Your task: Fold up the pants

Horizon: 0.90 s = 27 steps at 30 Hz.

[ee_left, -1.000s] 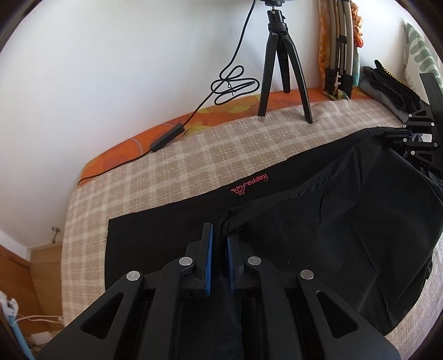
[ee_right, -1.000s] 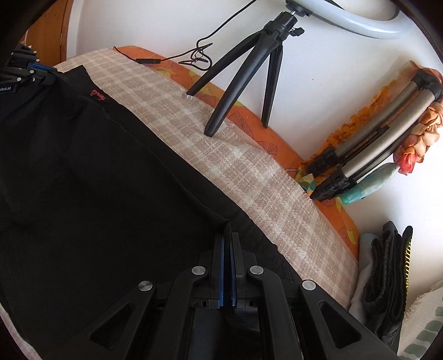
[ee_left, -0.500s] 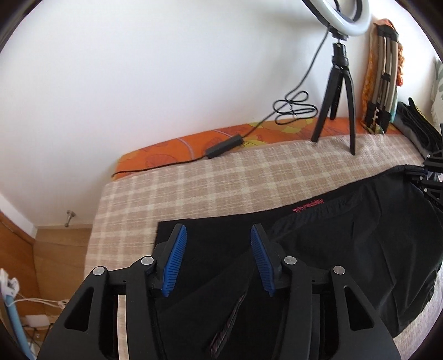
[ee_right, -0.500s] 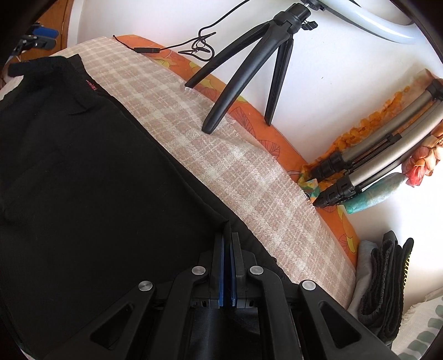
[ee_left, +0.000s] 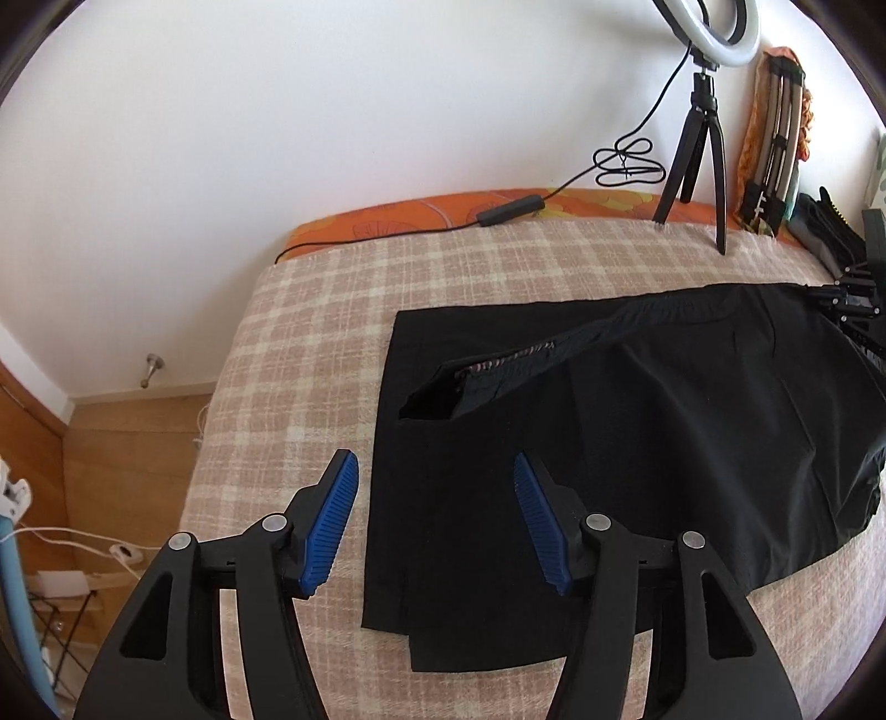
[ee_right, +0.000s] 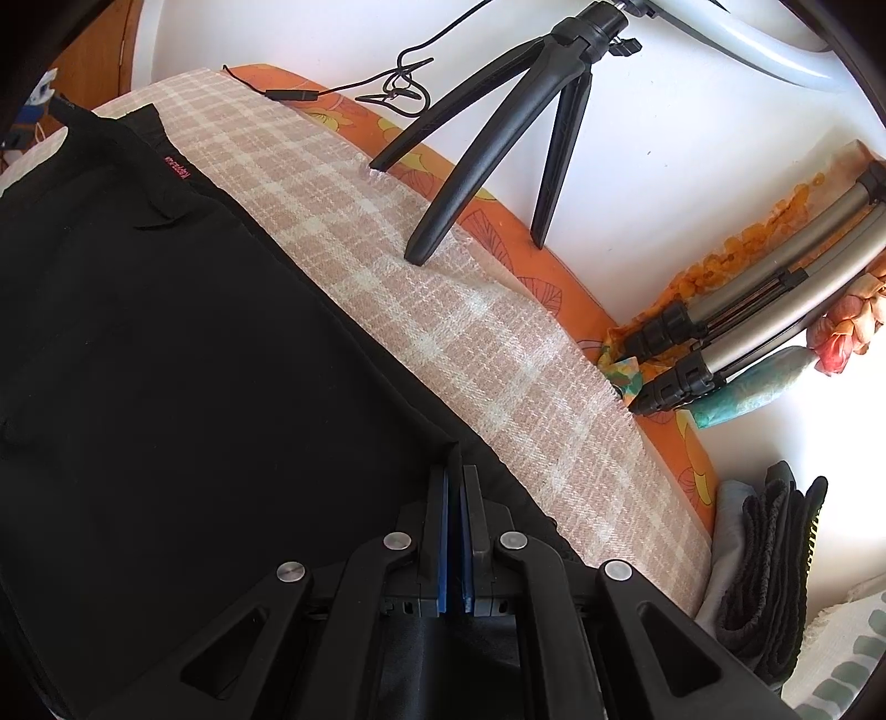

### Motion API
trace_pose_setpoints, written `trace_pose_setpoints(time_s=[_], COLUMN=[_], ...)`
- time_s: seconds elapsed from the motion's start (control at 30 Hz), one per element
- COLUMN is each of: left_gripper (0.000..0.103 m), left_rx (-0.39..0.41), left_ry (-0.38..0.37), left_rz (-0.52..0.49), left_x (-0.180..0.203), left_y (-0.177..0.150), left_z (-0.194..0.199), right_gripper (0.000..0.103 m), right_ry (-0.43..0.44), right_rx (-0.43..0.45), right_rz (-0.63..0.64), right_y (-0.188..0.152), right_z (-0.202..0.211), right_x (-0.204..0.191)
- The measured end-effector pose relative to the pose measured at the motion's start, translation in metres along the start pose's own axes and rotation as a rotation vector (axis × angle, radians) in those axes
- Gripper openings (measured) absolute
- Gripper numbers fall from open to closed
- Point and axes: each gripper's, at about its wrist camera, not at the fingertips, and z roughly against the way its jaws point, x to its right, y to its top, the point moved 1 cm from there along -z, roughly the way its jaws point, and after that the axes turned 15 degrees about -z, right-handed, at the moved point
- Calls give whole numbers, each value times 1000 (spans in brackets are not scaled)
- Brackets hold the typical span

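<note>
A pair of black fabric pants [ee_left: 637, 443] lies spread across a bed covered by a beige and cream checked blanket [ee_left: 310, 343], and everything here is placed relative to those pants. Nearest in the left wrist view, the left gripper [ee_left: 436, 526] hovers above the pants' near left edge with its two blue ribbed pads [ee_left: 332, 526] spread wide apart, holding nothing. Just beyond it, a corner of the upper layer of the pants is turned over, showing a strip of patterned lining, while the lower layer lies flat on the blanket. In the right wrist view, the right gripper [ee_right: 455, 531] has its blue pads pressed together, clamped on a raised fold at the pants' [ee_right: 194, 387] far edge. A small red logo [ee_right: 177, 169] sits on the pants' edge farther along. Beyond the pants, a black tripod [ee_right: 498, 122] holding a white ring light [ee_left: 714, 27] stands on the blanket by the white wall, with a looped black cable [ee_left: 626, 163] beside it. To the right of the pants, folded silver tripod legs [ee_right: 775, 315] lean against the wall.
</note>
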Motion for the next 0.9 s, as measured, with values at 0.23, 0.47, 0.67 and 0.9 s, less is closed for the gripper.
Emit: trace_pose_setpoints(time_s=[0.23,0.47,0.67,0.9], left_gripper=[57,6,3,4], left_rx=[69,26,37,-9], left_ry=[-57,20,77,125], left_rz=[66,57,39,31], left_x=[-15,-16,-16,-16], left_y=[26,44,48,48], left_z=[-32,-58,-59,-75], right_gripper=[1,1,1,2], right_ry=[-7,6,6,-10], right_rx=[1,2,19,0], right_rz=[15,1,-15,-19], right_y=[-3,-3,1,9], right_z=[2,3,7,-3], right_x=[-2,-1,4,2])
